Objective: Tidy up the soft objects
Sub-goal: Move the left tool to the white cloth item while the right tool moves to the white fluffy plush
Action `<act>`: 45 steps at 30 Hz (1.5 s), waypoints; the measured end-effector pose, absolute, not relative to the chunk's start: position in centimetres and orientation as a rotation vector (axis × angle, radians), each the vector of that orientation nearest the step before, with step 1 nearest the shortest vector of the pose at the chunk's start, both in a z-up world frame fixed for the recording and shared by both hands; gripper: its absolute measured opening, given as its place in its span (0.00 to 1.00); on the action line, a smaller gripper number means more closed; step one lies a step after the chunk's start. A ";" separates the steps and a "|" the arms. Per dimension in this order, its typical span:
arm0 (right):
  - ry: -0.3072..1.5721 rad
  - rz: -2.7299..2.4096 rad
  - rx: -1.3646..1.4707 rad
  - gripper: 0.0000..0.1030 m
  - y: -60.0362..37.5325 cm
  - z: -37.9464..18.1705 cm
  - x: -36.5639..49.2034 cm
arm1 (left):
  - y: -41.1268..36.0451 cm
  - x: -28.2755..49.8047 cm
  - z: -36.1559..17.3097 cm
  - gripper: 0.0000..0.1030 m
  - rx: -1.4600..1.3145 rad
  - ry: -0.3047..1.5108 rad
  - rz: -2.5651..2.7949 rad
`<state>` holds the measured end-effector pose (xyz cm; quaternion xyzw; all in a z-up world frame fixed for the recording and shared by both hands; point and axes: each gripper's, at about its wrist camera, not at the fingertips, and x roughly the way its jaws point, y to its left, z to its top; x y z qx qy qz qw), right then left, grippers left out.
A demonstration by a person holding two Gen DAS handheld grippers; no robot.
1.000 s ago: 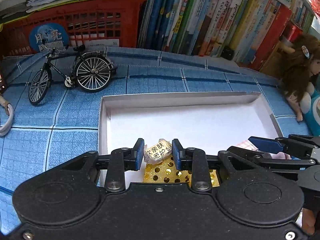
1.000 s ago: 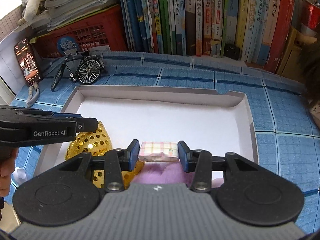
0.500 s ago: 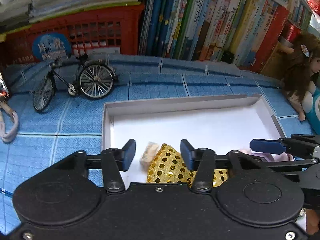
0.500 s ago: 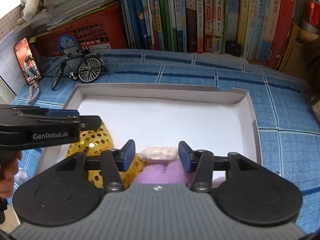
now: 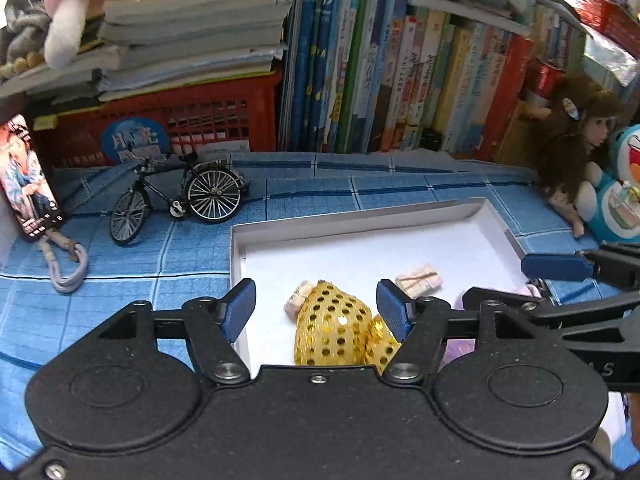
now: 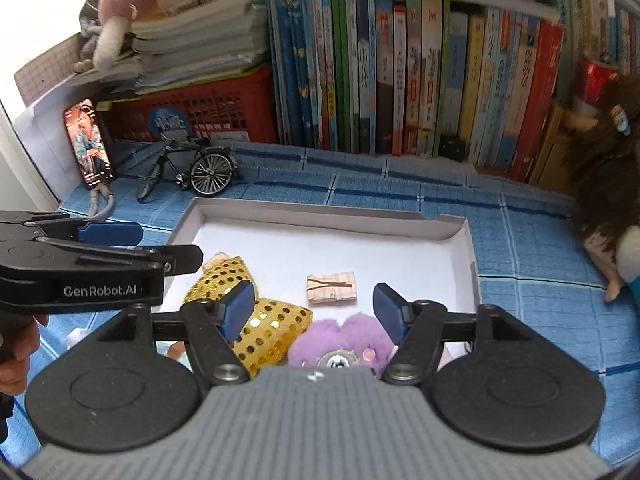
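In the left wrist view the left gripper [image 5: 316,304], which a second ago pinched a small white tissue pack [image 5: 298,302], now has its blue fingers [image 5: 240,308] spreading with nothing gripped; the pack lies on the white tray [image 5: 400,220] below and between them, against the gold sequin pouch [image 5: 336,328]. In the right wrist view the right gripper [image 6: 314,306] has likewise let go of the pink checked pack [image 6: 331,288], which rests on the tray just ahead of its widening fingers, the purple plush [image 6: 340,340] beneath them
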<state>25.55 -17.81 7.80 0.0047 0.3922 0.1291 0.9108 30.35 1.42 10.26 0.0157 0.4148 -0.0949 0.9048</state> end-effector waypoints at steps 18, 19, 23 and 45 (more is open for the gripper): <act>0.596 0.336 -0.019 0.84 -19.1 12.0 13.9 | 2.0 18.2 15.2 0.75 0.046 0.717 -0.319; 0.584 0.334 -0.021 0.84 -19.3 12.0 13.2 | 2.0 17.6 15.3 0.75 0.048 0.709 -0.326; 0.510 0.319 -0.055 0.85 -19.6 12.2 10.3 | 2.4 15.1 15.7 0.77 0.045 0.670 -0.350; 0.333 0.336 -0.225 0.93 -17.1 6.9 1.0 | 6.8 5.4 11.0 0.83 0.058 0.533 -0.362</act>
